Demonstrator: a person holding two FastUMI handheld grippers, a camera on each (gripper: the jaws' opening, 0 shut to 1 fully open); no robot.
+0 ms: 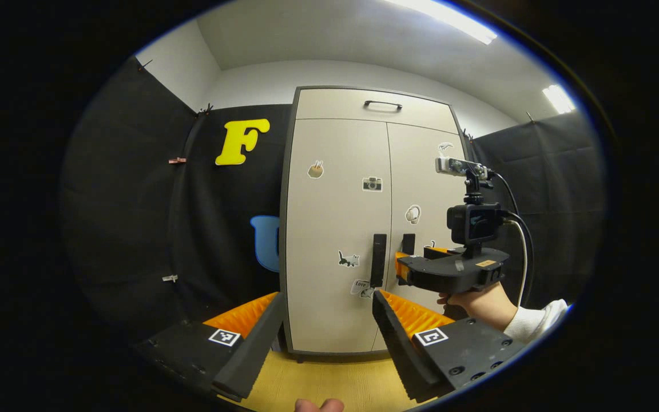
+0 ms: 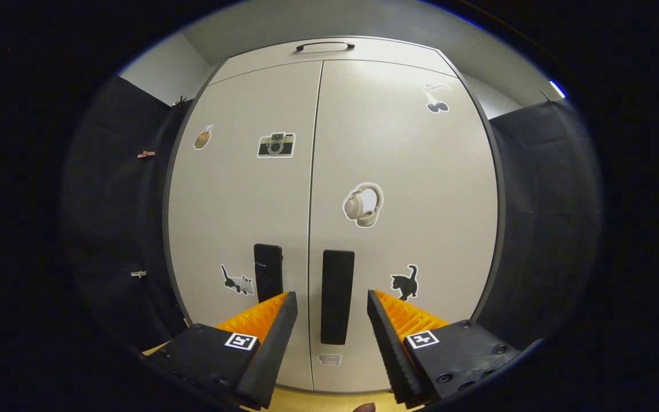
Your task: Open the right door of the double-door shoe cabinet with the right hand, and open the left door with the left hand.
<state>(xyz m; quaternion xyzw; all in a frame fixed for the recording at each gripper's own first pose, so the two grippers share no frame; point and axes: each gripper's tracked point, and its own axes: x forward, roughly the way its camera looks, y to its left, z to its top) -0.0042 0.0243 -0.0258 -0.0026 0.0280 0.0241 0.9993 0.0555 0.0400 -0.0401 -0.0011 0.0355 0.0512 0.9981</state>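
Note:
The shoe cabinet (image 1: 335, 229) stands straight ahead with both doors closed. In the right gripper view, the right door's dark vertical handle (image 2: 337, 296) sits between the spread fingers of my right gripper (image 2: 331, 294), which is open; I cannot tell whether they touch it. The left door's handle (image 2: 268, 272) lies just left of it. In the left gripper view, my left gripper (image 1: 328, 297) is open and holds nothing, well short of the left door (image 1: 335, 189) and its handle (image 1: 378, 260). A hand (image 1: 475, 303) holds the right gripper (image 1: 407, 260) up at the right handle (image 1: 408, 243).
A top panel with a curved handle (image 1: 382, 105) sits above the doors. Stickers dot both doors. Black cloth walls (image 1: 135, 217) flank the cabinet closely on each side. A yellowish wooden floor (image 1: 329, 380) runs up to the cabinet's base.

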